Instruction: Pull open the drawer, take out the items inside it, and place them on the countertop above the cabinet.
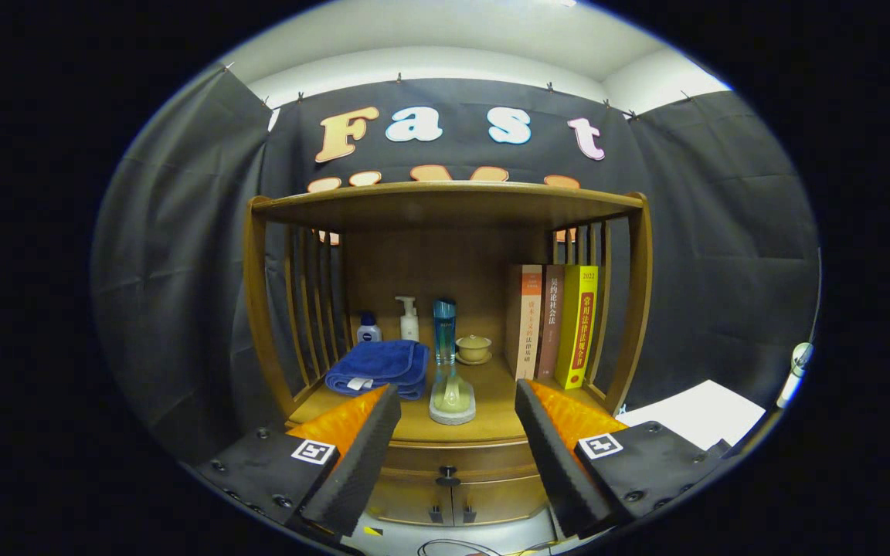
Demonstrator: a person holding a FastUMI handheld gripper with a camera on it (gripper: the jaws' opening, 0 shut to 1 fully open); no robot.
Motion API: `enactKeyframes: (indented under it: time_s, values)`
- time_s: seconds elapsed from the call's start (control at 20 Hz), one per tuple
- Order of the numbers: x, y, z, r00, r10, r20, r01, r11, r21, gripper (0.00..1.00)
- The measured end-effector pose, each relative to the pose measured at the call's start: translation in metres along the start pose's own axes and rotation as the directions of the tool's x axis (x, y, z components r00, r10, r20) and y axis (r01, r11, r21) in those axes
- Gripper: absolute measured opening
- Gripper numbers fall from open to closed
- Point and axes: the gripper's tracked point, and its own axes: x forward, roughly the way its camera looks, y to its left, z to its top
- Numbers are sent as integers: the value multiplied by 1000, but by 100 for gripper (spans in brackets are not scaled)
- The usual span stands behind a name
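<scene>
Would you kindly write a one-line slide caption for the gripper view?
Open gripper faces the wooden cabinet, its drawer shut; blue towel, bottles and books sit on the countertop.

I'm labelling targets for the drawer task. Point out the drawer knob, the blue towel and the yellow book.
drawer knob point(447, 470), gripper view, on the knob's round head, between the open fingers.
blue towel point(380, 365), gripper view, on its folded top.
yellow book point(578, 328), gripper view, on its spine.
</scene>
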Motion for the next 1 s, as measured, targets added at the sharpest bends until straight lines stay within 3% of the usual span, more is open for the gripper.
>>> enactKeyframes:
  time_s: [1.0]
  values:
    - [-11,-4,16,999,7,39,-8,1000,28,98]
